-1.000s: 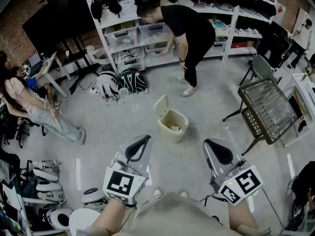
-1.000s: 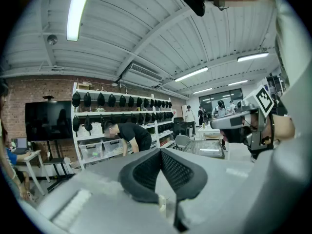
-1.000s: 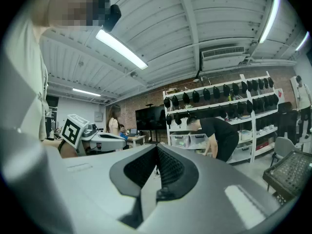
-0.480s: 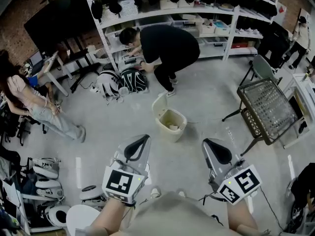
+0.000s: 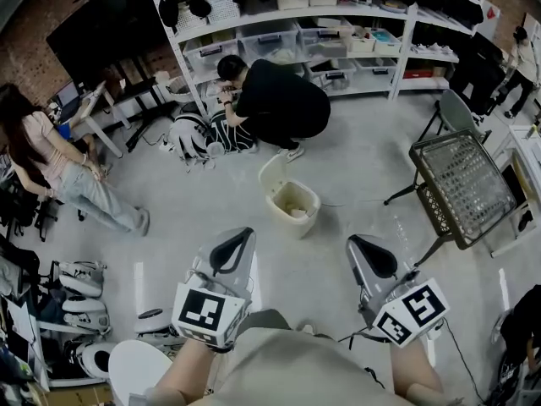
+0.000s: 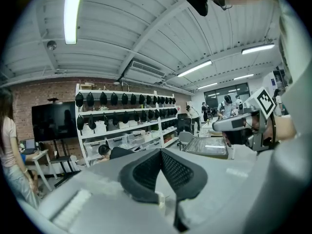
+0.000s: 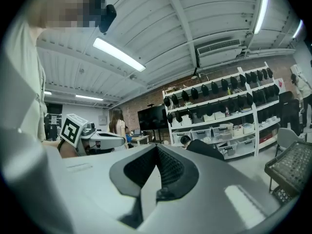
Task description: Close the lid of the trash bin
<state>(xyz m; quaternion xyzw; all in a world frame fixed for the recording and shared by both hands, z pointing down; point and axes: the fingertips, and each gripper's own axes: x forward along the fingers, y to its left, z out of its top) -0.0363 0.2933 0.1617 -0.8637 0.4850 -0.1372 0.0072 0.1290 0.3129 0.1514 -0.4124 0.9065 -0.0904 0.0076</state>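
In the head view, a cream trash bin [image 5: 293,207] stands on the grey floor ahead of me. Its lid [image 5: 272,176] is swung up at the bin's back left and the inside shows. My left gripper [image 5: 237,245] and right gripper [image 5: 365,252] are held low in front of me, well short of the bin, one to each side. Both are shut with nothing between the jaws. In the left gripper view the left gripper [image 6: 161,154] looks up at ceiling and shelves, as does the right gripper [image 7: 156,151] in its own view; neither view shows the bin.
A person in black [image 5: 275,104] crouches just behind the bin beside bags [image 5: 199,135]. A tilted wire rack [image 5: 461,189] stands at the right. White shelves [image 5: 338,19] run along the back. Another person [image 5: 59,172] stands at the left, with white gear [image 5: 76,299] low on the left floor.
The person in black has moved from the shelves down to a crouch by the bags behind the bin. Both grippers have hardly moved.
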